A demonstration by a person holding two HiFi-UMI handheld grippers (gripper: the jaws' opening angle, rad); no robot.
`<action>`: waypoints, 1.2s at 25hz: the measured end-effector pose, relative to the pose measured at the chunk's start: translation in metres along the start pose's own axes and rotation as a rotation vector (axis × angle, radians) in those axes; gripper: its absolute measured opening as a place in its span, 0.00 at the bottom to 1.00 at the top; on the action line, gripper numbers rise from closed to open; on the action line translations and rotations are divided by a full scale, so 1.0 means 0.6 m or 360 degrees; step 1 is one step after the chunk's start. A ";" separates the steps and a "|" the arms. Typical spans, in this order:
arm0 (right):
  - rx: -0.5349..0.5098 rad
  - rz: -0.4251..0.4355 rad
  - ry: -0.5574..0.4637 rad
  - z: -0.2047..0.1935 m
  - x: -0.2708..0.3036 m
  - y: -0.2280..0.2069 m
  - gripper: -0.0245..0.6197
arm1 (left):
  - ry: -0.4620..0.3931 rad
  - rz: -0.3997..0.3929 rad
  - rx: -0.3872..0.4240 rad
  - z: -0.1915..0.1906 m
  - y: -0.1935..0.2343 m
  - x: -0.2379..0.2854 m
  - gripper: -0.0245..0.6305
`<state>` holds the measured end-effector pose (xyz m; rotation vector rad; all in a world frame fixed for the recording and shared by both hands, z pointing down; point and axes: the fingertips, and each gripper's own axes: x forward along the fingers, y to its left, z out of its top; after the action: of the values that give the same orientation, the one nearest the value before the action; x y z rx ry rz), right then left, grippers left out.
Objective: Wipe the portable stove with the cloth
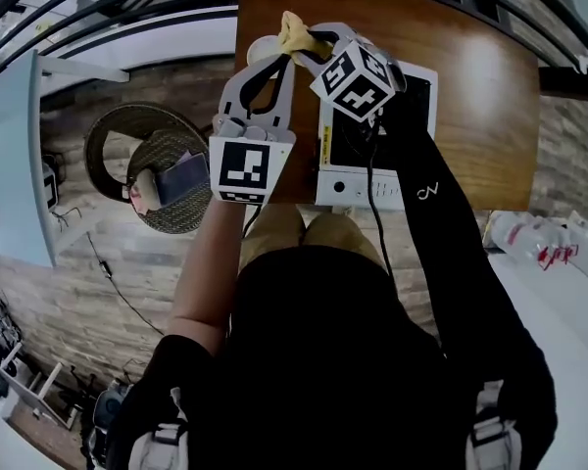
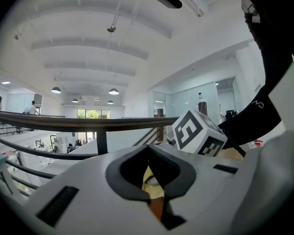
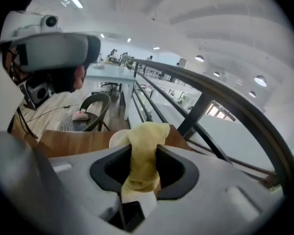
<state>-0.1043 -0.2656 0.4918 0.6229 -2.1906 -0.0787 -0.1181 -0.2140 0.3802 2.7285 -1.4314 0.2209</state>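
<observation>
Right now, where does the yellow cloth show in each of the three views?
Head view: the crumpled yellow cloth is top centre, just past the far left corner of the white portable stove.
Left gripper view: only a pale yellow sliver behind the left tool, probably the cloth.
Right gripper view: centre, clamped in the right tool.
Shared landmark: the brown wooden table.

Wooden table [image 1: 480,96] carries a white portable stove [image 1: 348,189]; a pale round dish [image 1: 258,52] lies off the stove's far-left corner.

no legible text, sleeve logo [image 1: 428,193] unreadable
</observation>
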 end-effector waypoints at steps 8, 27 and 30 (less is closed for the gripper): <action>-0.0043 0.0178 0.0327 -0.084 0.032 0.070 0.25 | 0.0037 -0.0085 -0.0025 -0.032 0.024 0.007 0.05; -0.0278 0.0644 0.0408 -0.094 -0.106 0.408 0.24 | 0.0139 0.0083 -0.0067 -0.066 -0.050 -0.139 0.05; -0.0293 0.0746 0.0391 -0.102 -0.120 0.442 0.24 | 0.0151 0.0113 -0.0082 -0.074 -0.057 -0.148 0.05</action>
<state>-0.1290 0.0086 0.5497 0.0059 -2.0061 0.0415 -0.1444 -0.1175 0.4112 2.5920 -1.4883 0.3081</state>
